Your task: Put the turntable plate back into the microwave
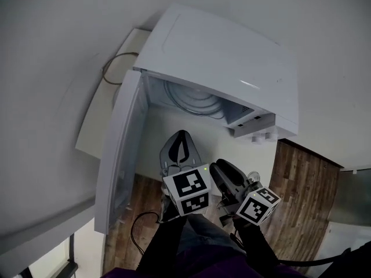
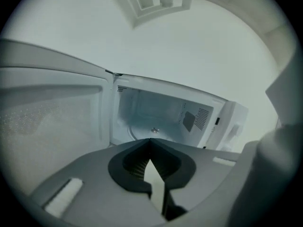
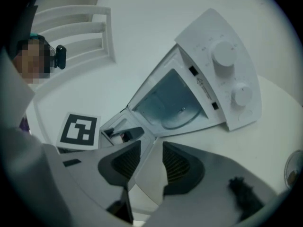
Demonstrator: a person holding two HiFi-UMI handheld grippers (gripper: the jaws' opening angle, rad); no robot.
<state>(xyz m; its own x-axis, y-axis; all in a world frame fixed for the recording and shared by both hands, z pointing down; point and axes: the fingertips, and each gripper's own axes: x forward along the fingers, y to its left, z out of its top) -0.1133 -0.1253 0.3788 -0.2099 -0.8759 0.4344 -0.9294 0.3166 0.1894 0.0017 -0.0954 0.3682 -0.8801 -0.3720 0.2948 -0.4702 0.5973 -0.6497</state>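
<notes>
The white microwave (image 1: 232, 57) stands with its door (image 1: 119, 149) swung open to the left. The glass turntable plate (image 1: 194, 102) lies inside the cavity, also seen as plate (image 3: 180, 117) and faintly as plate (image 2: 135, 132). My left gripper (image 1: 181, 136) hovers in front of the opening, shut with nothing between its jaws; in its own view the left gripper (image 2: 150, 142) shows both tips meeting. My right gripper (image 1: 223, 172) hangs beside it, lower right. Seen from its own camera, the right gripper (image 3: 151, 145) is open and holds nothing.
The microwave sits on a white counter (image 1: 168, 126) against a white wall. Two dials (image 3: 223, 55) are on its front panel. A cable (image 1: 113, 68) loops behind its left side. Wooden floor (image 1: 301, 184) shows below right.
</notes>
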